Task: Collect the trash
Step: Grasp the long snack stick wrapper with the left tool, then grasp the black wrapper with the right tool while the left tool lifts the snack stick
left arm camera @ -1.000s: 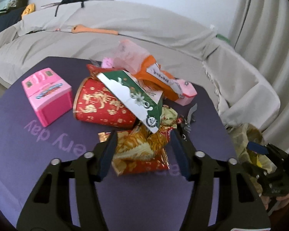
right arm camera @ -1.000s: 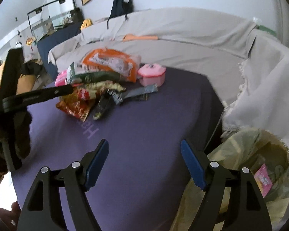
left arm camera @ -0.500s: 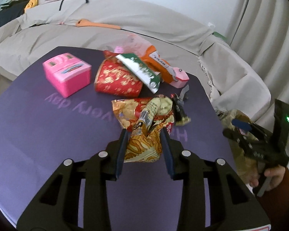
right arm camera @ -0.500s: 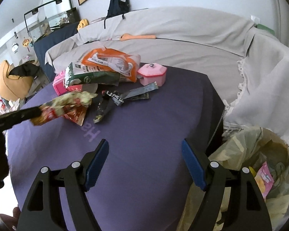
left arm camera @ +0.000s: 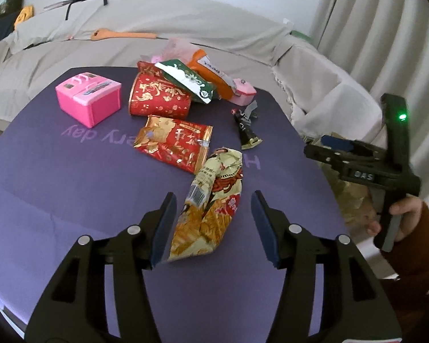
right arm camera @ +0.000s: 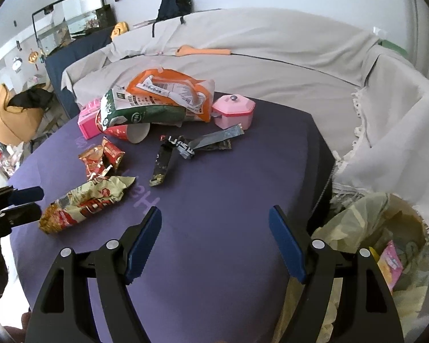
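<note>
A crumpled yellow-and-red snack bag (left arm camera: 211,208) lies on the purple table (left arm camera: 71,200) between the jaws of my left gripper (left arm camera: 213,200). Those jaws are opening and the pads stand clear of the bag. The right wrist view shows the same bag (right arm camera: 83,203) just off the left gripper's tips (right arm camera: 25,201). My right gripper (right arm camera: 214,214) hangs open over bare table with nothing between its fingers. It also shows at the table's right edge (left arm camera: 343,148), held by a hand. A yellowish trash bag (right arm camera: 386,228) gapes beside the table at the right.
More litter sits farther back: a red foil bag (left arm camera: 174,143), a red paper cup (left arm camera: 157,100), a green carton (left arm camera: 186,78), an orange bag (left arm camera: 208,65) and black wrappers (left arm camera: 246,131). A pink box (left arm camera: 88,97) and pink pot (right arm camera: 234,111) stand there too. A covered sofa (left arm camera: 186,20) wraps behind.
My left gripper closed on the yellow-and-red snack bag, drew it back out of the pile toward the near edge, then spread its jaws off it. The right gripper stayed put.
</note>
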Demonstrator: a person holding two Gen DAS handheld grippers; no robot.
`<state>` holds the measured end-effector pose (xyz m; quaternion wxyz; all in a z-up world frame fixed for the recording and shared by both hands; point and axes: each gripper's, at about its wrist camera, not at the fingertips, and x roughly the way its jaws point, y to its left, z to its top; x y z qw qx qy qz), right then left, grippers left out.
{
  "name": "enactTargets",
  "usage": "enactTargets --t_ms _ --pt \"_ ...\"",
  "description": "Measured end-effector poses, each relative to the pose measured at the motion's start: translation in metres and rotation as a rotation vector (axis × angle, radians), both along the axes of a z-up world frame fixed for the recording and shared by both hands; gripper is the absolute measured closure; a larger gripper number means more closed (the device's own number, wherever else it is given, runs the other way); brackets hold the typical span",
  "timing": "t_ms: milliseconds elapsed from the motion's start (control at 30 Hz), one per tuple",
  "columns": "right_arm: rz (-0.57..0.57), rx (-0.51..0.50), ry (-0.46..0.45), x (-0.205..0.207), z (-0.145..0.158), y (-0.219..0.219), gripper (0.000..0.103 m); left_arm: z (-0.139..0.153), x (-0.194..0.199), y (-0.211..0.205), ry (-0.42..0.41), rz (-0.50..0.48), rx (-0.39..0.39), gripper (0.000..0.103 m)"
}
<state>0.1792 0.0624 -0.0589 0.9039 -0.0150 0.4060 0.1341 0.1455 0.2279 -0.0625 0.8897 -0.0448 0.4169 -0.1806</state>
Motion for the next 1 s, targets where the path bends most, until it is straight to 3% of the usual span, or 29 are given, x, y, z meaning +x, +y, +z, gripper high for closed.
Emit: enactTargets --t_ms 167,267,367,500,600,833,1000 --pt "-0.026 -0.02 0.048 0.003 -0.002 0.002 0.03 -0.017 0.028 -0.009 0.064 -0.01 0.038 0.053" --pt "-0.021 0.009 0.06 0.004 -0.005 -0.003 0.03 -0.026 0.038 -0.012 0.118 -0.016 0.028 0.063" --pt "-0.012 0.055 0.04 0.007 -0.002 -0.003 0.03 -0.023 0.029 -0.014 0.091 -0.015 0.037 0.077" --pt "-0.002 0.088 -0.017 0.022 0.006 0.011 0.03 -0.012 0.014 -0.003 0.071 0.018 -0.047 0.077" --pt "0.009 0.089 -0.027 0.041 0.006 0.029 0.03 -0.006 0.001 0.005 0.041 0.054 -0.065 0.077" --pt "-0.016 0.038 0.023 0.091 -0.013 0.075 0.03 -0.011 -0.008 0.019 0.056 0.108 -0.104 0.077" --pt "-0.021 0.033 0.074 0.107 -0.026 0.079 0.03 -0.015 -0.009 0.024 0.062 0.123 -0.112 0.076"
